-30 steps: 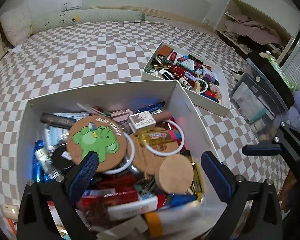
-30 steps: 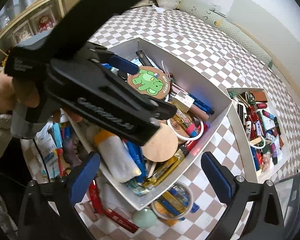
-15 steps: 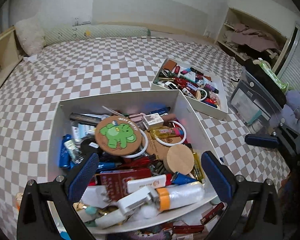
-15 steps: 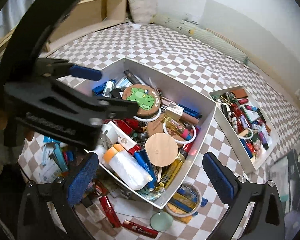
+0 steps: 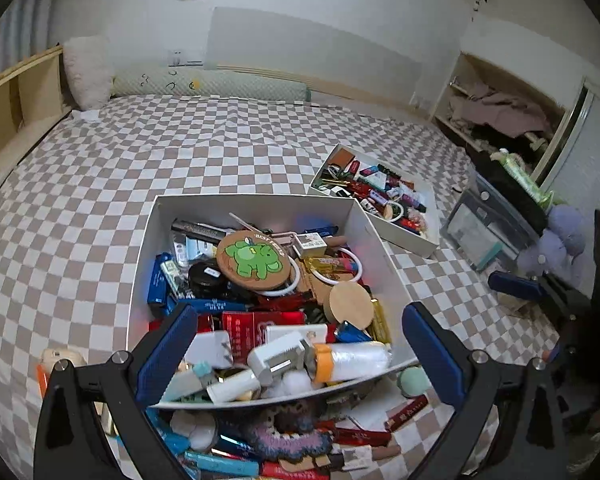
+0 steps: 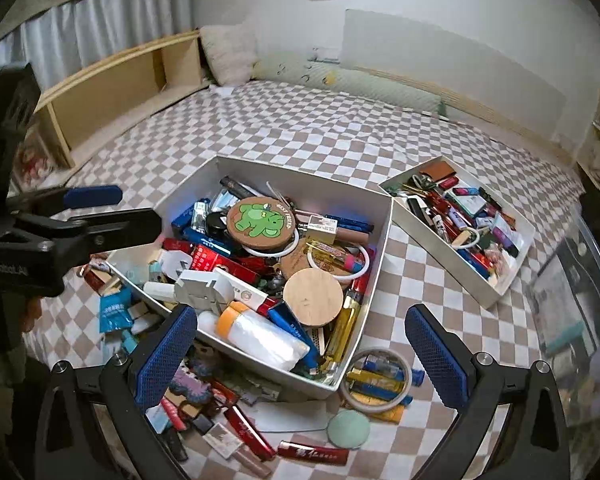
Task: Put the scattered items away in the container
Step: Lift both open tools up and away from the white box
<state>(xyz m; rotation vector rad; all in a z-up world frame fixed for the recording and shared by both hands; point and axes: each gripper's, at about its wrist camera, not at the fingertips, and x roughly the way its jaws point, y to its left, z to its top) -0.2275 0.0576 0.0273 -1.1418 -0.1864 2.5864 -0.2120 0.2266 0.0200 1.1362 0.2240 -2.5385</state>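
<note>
A large white box (image 5: 256, 208) sits on the checkered bedspread (image 5: 100, 184), heaped with small items: a round cork coaster with a green cartoon animal (image 5: 251, 261) near its far wall, a plain wooden disc (image 5: 351, 305) toward its right side, white rings, blue tubes, red packets, and a clear bottle with an orange cap (image 5: 350, 360) lying along the near wall. More clutter lies on the bedspread outside the near wall (packets, a crocheted piece, a pale green round pad (image 6: 348, 429), and a tape ring (image 6: 376, 374) holding small tubes at the box's near right corner). A smaller white box (image 6: 496, 288), also full, stands apart toward the bed's right edge.

The left gripper (image 5: 300, 356) hangs over the big box's near wall, jaws spread wide and released, with nothing pinched between them. The right gripper (image 6: 300, 356) hovers above the near right corner of the same box, likewise wide apart and empty.
</note>
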